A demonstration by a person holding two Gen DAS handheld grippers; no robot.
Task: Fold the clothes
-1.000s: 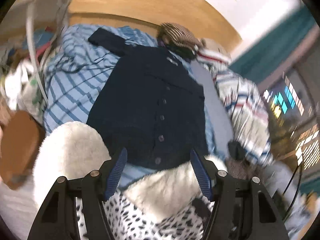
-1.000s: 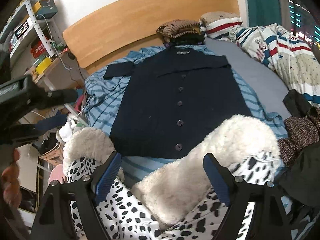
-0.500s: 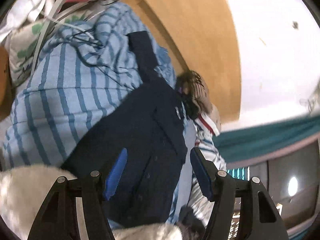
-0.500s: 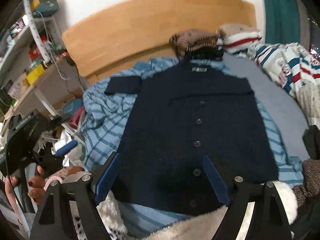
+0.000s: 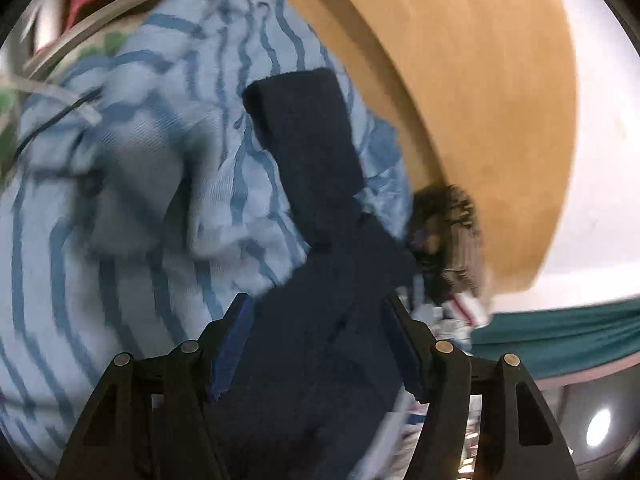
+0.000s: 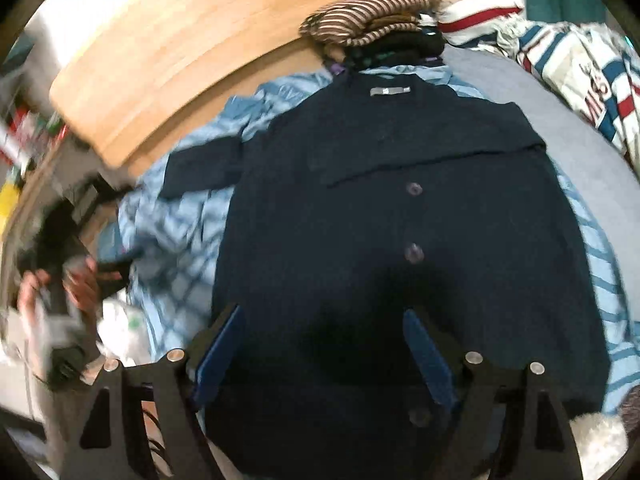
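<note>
One dark navy buttoned knit cardigan (image 6: 400, 208) is laid flat, face up, on a blue-and-white striped sheet (image 6: 176, 224) near the curved wooden headboard (image 6: 192, 52). One sleeve seems already folded across the chest; the other sleeve (image 5: 304, 140) is still spread out, and body folds are judged to remain. Nothing is gripped: the left gripper (image 5: 316, 348) and right gripper (image 6: 324, 344) are held with jaws apart above the fabric.

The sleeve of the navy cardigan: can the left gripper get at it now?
Probably yes. The sleeve lies flat on the striped sheet, uncovered, straight ahead of the open left gripper.
</note>
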